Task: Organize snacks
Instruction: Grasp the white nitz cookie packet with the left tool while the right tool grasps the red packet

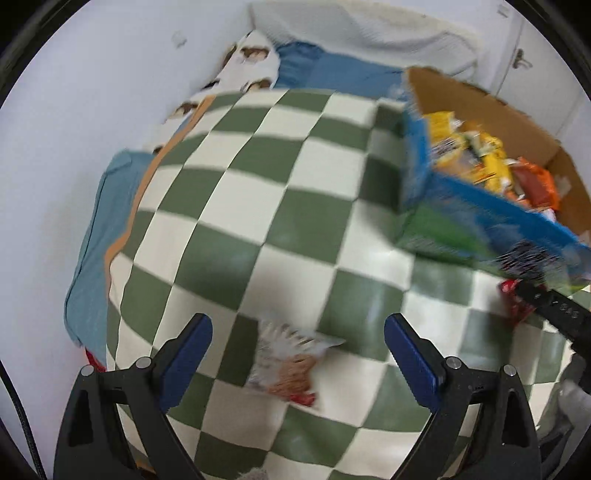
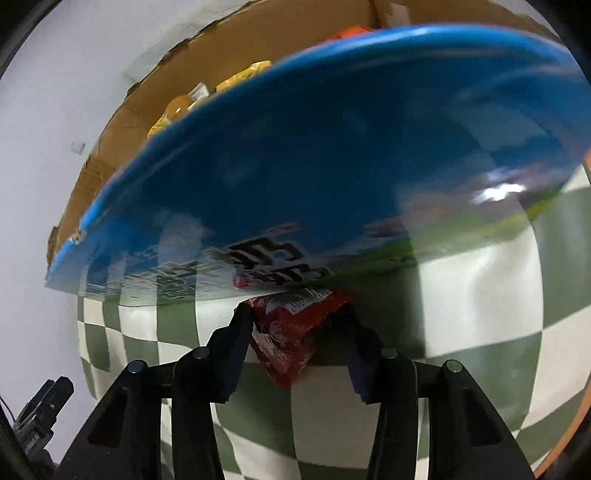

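The landmark here is the open cardboard box with a blue and green printed outer wall (image 1: 480, 221), which sits on a green and cream checkered blanket (image 1: 258, 184) spread over a bed. Inside the box lies a heap of snack packets, yellow wrappers (image 1: 476, 155) toward its far side and orange wrappers (image 1: 535, 184) toward its near corner. The left hand-held gripper (image 1: 297, 350) hovers over the blanket well short of the box, its blue-padded jaws spread wide and holding nothing. Between those jaws, lying flat on the blanket and touching neither pad, is a clear plastic snack packet with a white, tan and red print (image 1: 291, 365); it is blurred, so its label cannot be read. The right hand-held gripper (image 2: 299, 332) is pressed close against the printed outer wall of the box (image 2: 332, 166), down at its lower edge. Its jaws are clenched on a crumpled red foil snack packet (image 2: 288, 332), which hangs between the pads just below the box wall, above the checkered blanket (image 2: 480, 295). In the left wrist view the same red packet (image 1: 513, 299) peeks out below the box's near corner, beside the black arm of the right tool. Beyond the box, a blue sheet (image 1: 340, 70) and a white pillow (image 1: 351, 29) lie against the white wall.
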Demonstrator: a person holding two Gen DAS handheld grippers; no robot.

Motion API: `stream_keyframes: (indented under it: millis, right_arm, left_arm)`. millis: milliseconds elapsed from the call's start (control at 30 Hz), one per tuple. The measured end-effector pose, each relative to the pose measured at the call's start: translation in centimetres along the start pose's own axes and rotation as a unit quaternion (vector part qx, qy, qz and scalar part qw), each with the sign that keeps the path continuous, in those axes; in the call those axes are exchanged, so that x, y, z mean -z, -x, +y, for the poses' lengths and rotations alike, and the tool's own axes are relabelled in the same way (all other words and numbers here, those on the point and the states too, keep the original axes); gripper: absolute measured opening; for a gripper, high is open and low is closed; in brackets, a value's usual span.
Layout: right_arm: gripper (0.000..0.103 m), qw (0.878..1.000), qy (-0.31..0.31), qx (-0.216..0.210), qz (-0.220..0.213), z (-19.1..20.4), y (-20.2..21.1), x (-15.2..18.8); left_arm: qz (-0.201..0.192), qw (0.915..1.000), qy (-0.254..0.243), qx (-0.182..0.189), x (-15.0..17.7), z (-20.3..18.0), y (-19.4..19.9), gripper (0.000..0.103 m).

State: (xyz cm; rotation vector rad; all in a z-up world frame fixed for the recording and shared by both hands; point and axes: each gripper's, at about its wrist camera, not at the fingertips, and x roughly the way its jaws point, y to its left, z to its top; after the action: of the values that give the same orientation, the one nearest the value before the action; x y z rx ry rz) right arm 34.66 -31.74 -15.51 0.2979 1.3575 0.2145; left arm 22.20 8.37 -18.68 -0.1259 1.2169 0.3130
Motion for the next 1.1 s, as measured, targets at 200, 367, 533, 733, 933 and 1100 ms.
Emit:
stream_keyframes:
  millis: [200, 367, 533, 733, 933, 1100]
  right_arm:
    - [0.045, 0.998, 0.059, -0.016, 0.008, 3.0, 0.9, 3.2]
    - [0.045, 0.996, 0.072, -0.029, 0.036, 4.1, 0.2, 6.9]
    - [0.044, 0.995, 0.072, -0.028, 0.057, 4.5, -0.7, 9.2]
    - [0.044, 0.995, 0.070, -0.023, 0.060, 3.1, 1.1, 9.4]
    - [0.044, 0.994, 0.073, -0.008, 0.081, 1.0, 2.6, 10.6]
    - [0.044, 0.992, 0.078, 0.004, 0.096, 0.0, 2.0, 11.5]
  left_arm:
    - [0.073, 0.9972, -0.008, 0.016, 1.5, 2.3, -3.3, 0.095]
    - [0.160, 0.9848, -0.021, 0.065, 3.1, 1.7, -7.2, 0.095]
    - [0.171, 0.9820, -0.019, 0.079, 3.7, 0.8, -9.6, 0.053]
    - [0.162, 0.9809, -0.028, 0.104, 5.0, -1.9, -8.4, 0.052]
    - [0.173, 0.9708, -0.093, 0.137, 8.1, -8.5, -6.9, 0.052]
    - [0.190, 0.9668, -0.123, 0.119, 9.1, -11.6, -8.8, 0.053]
